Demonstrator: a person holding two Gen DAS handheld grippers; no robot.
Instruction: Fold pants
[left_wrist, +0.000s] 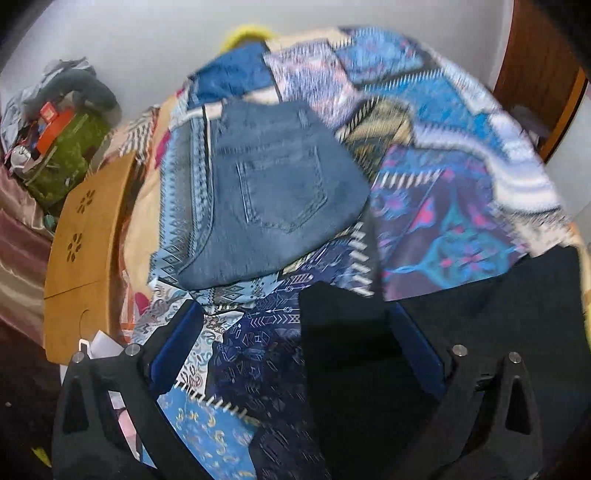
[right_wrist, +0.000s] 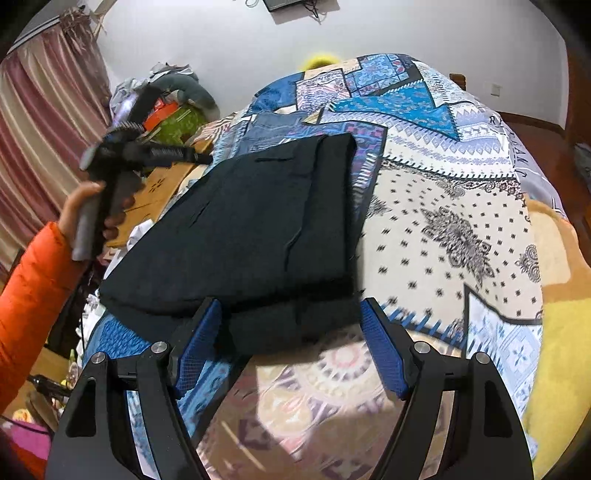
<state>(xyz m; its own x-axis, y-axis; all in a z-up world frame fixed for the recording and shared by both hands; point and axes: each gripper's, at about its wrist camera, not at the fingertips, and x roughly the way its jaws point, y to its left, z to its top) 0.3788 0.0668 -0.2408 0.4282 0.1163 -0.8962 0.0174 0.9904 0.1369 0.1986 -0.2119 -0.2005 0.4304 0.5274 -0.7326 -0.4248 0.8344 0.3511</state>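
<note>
The black pants (right_wrist: 251, 229) are seen lying folded into a thick rectangular packet on the patchwork bedspread (right_wrist: 443, 236) of the bed, with a pair of blue jeans (left_wrist: 273, 192), also folded, lying farther up the bed and apart from them. The near end of the black packet reaches in between the pads of the right tongs (right_wrist: 291, 347), which are held partly spread; the pads are not seen pressing on the cloth, so nothing is judged to be gripped there. The left tongs (left_wrist: 295, 354) are spread wide, with the corner of the black pants lying between them untouched and the bedspread showing below; in the right wrist view this tool is seen at the left edge of the packet, held by a hand (right_wrist: 85, 210) in an orange sleeve (right_wrist: 33, 295).

The fold is judged to be nearly finished, with tidying or a last fold as the step in hand. For that to be done well, the packet's edges should be squared before any further grip is taken, all layers of the near end should be caught together rather than the top layer alone, and the cloth should be lifted evenly from both sides so the layers are not slid apart. The jeans are best left undisturbed.
</note>
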